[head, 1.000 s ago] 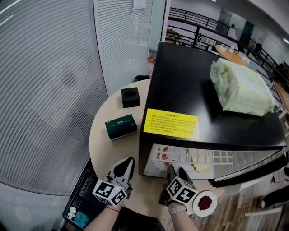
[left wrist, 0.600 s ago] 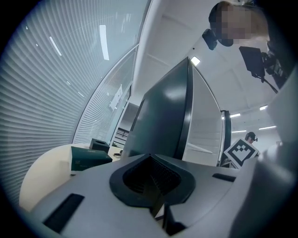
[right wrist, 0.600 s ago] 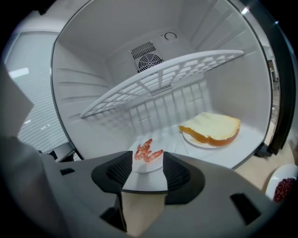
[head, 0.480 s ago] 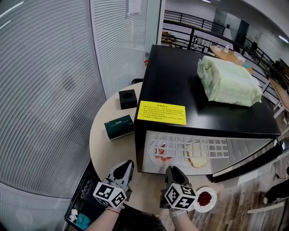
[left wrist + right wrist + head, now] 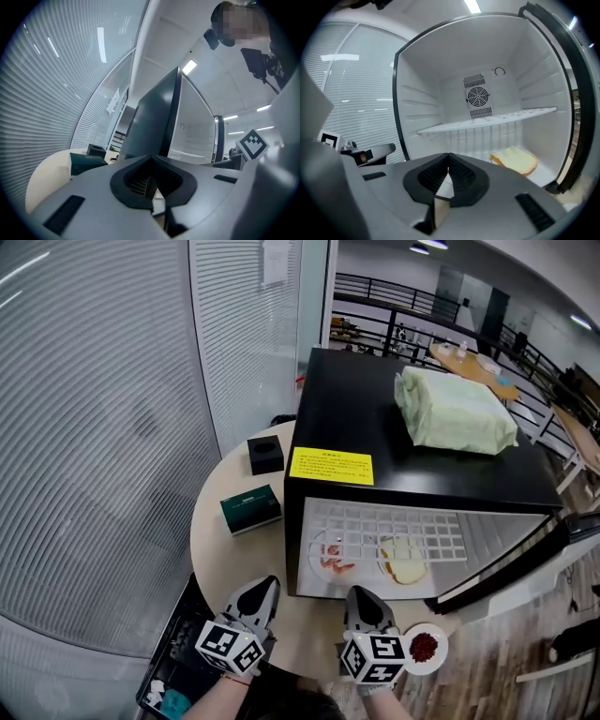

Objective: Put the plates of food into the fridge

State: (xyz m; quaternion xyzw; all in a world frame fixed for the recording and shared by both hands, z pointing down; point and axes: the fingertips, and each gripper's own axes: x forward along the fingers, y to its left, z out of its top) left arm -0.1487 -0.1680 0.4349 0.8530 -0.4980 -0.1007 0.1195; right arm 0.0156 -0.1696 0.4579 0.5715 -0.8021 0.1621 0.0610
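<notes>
The black fridge point(image 5: 375, 418) stands open on the round table point(image 5: 225, 559). On its floor sit a plate with red food point(image 5: 330, 561) and a plate with bread point(image 5: 403, 563); the bread point(image 5: 515, 161) also shows in the right gripper view. A third small plate of red bits point(image 5: 424, 648) rests on the table edge, just right of my right gripper point(image 5: 359, 592). That gripper is shut and holds nothing, pointing into the fridge mouth. My left gripper point(image 5: 265, 580) hovers over the table left of the fridge, its jaws together and nothing in them.
The fridge door point(image 5: 511, 563) hangs open to the right. A wire shelf point(image 5: 487, 124) spans the inside. A green-white package point(image 5: 455, 412) lies on top of the fridge. A green box point(image 5: 251, 508) and a black box point(image 5: 265, 455) sit on the table's left.
My right gripper's jaws have closed and it has drawn back from the fridge opening. The head view has pulled back, so more of the fridge interior shows.
</notes>
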